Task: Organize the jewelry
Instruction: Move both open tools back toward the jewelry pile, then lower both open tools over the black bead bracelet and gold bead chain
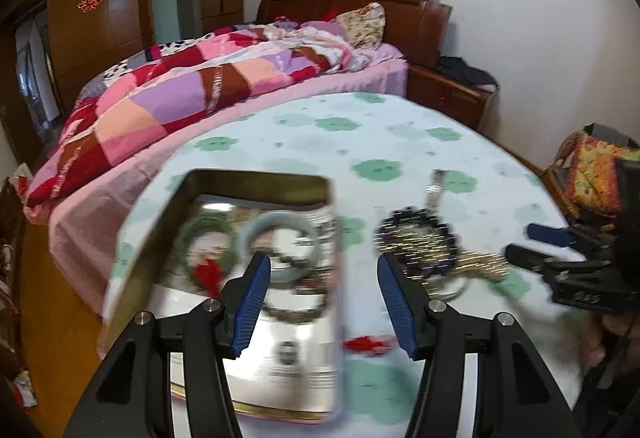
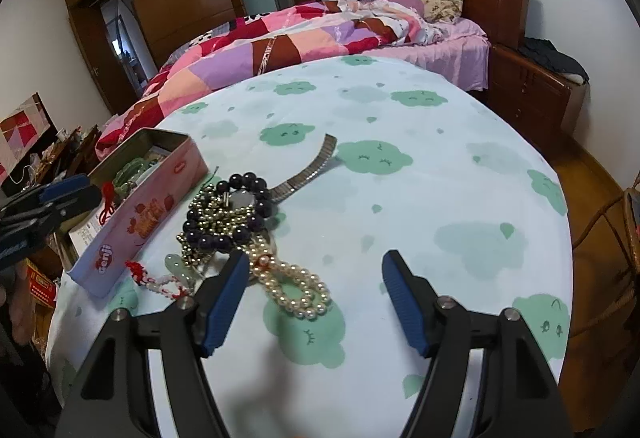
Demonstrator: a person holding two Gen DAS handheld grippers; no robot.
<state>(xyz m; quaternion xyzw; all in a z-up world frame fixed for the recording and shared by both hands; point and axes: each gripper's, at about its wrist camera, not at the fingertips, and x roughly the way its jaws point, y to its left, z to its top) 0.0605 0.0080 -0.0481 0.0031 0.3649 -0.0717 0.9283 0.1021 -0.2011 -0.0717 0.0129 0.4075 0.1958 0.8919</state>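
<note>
A pink metal tin (image 2: pixel 152 198) stands open at the table's left; in the left wrist view its rim (image 1: pixel 256 176) frames a green bead bracelet (image 1: pixel 204 238), a pale jade bangle (image 1: pixel 280 234) and a dark bracelet (image 1: pixel 296 308). My left gripper (image 1: pixel 322 270) is open and empty over the tin's right wall. A pile of jewelry lies beside the tin: a dark bead bracelet (image 2: pixel 228 206), a metal watch band (image 2: pixel 312 166), a pearl strand (image 2: pixel 296 286) and a red-corded jade pendant (image 2: pixel 160 278). My right gripper (image 2: pixel 316 270) is open and empty just above the pearls.
The round table wears a pale cloth with green clouds (image 2: pixel 400 166). A bed with a patchwork quilt (image 2: pixel 280 38) stands behind it, with a wooden nightstand (image 2: pixel 532 90) at the right. Cluttered boxes (image 2: pixel 40 286) sit low on the left.
</note>
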